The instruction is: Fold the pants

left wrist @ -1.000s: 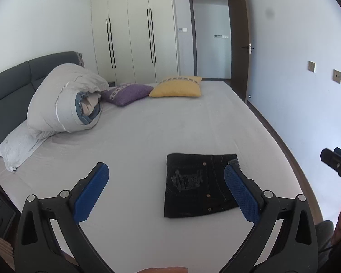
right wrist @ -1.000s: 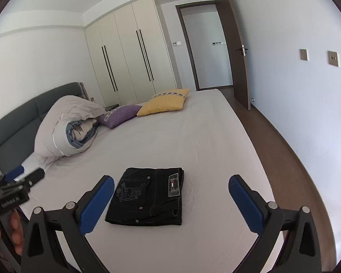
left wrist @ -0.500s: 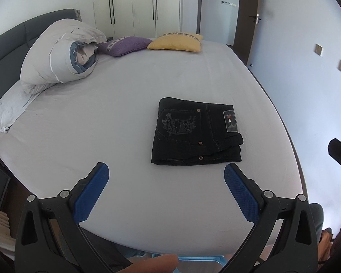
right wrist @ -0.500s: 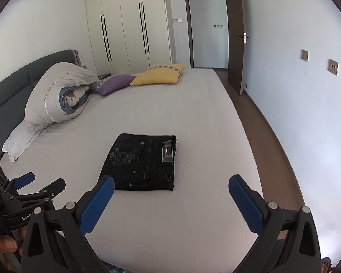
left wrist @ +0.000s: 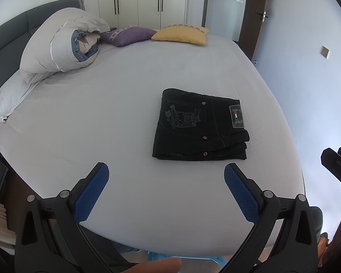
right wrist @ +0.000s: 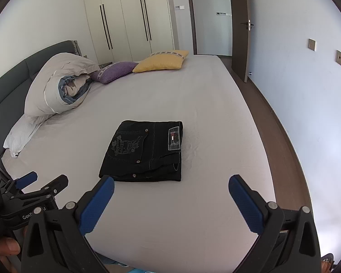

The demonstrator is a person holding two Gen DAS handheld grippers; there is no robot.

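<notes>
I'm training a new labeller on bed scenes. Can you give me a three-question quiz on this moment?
1. True or false: the black folded denim pants lie on the pale grey bed sheet.
2. Which cushion lies nearer the door: A the yellow square cushion, or B the purple cushion?
3. The left gripper and right gripper are both ____.

Key: 1 true; 2 A; 3 open.

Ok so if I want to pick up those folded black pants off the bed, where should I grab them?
Probably the near edge of the folded pants, coming in low from the bed's foot. The stacked layers show there, so one open gripper could pinch the whole bundle; the smooth fold on the left offers less to clamp.
</notes>
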